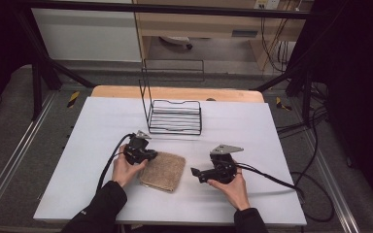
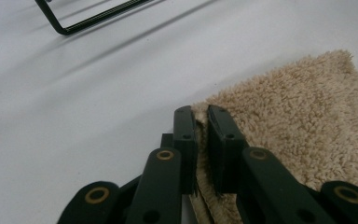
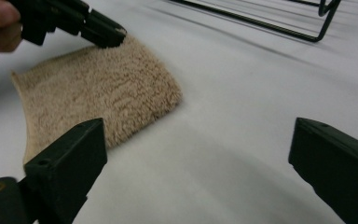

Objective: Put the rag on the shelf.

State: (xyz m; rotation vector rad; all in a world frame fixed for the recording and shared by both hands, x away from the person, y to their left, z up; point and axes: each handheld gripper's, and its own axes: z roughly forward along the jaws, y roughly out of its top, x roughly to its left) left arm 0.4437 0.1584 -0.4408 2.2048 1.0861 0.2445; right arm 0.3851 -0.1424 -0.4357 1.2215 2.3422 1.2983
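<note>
A: Where is the towel (image 1: 163,171)?

B: It lies folded on the white worktop (image 1: 92,131), on the person's side of the wire rack (image 1: 175,116) and apart from it. It is beige and fluffy, with a rounded fold on the edge facing the right tongs.

A: What holds it?

B: The left tongs (image 1: 148,155). They sit at the towel's corner nearest the rack. In the left gripper view their jaws stand nearly together, with a thin layer of towel edge pinched between them (image 2: 202,130). The rest of the towel spreads out to the right of the jaws in that view.

A: Is the towel lifted?

B: Most of it rests flat on the worktop. Whether the gripped corner is raised, I cannot tell.

A: And the right tongs (image 1: 194,172)?

B: They are to the right of the towel, near it but not touching, and point toward it. In the right gripper view their jaws stand wide apart with nothing between them but bare worktop; the towel (image 3: 98,88) lies beyond the left jaw, with the left tongs (image 3: 116,35) on its far corner.

A: The rack?

B: It stands beyond the towel, upright, made of black wire, with a tall back frame.
</note>
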